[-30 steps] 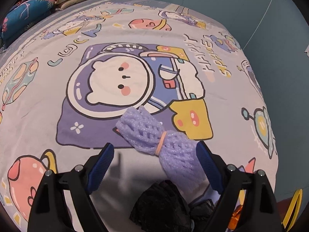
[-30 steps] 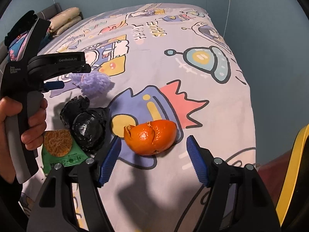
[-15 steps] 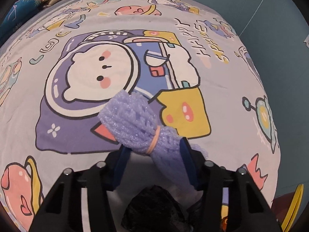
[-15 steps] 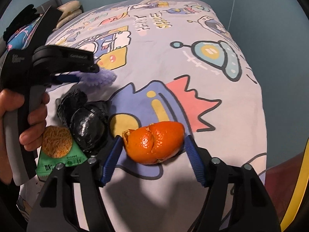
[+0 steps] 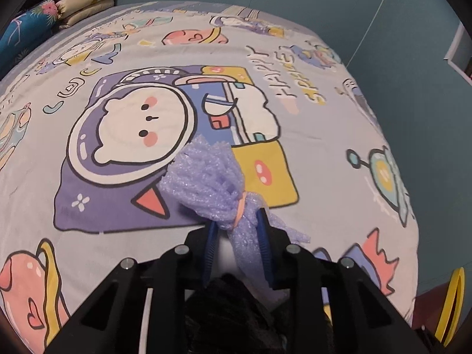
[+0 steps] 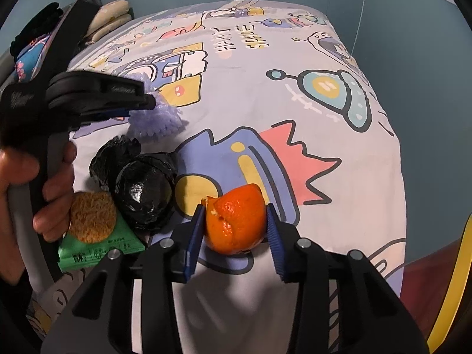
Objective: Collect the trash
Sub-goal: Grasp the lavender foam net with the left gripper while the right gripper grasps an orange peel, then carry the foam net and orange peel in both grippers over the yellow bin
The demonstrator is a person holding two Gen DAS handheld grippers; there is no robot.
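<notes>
Both grippers have just been closing, each with a piece of trash between its jaws. The left gripper (image 5: 237, 234) now pinches the purple foam net (image 5: 206, 183) at its narrow end, just behind the orange rubber band (image 5: 240, 211); the pads press into the foam, whereas a second ago they stood wide on either side of it. The right gripper (image 6: 236, 230) has drawn in on the orange peel (image 6: 236, 219), and both blue pads now touch its sides; the grip looks made. Both items sit low over the cartoon bedsheet (image 6: 339, 177). Uncollected on the sheet, left of the peel, lie a crumpled black plastic bag (image 6: 141, 188) and a green packet (image 6: 97, 250) with a round biscuit (image 6: 93, 216) on it. Judgement: two pieces are secured and ready to lift; three remain.
</notes>
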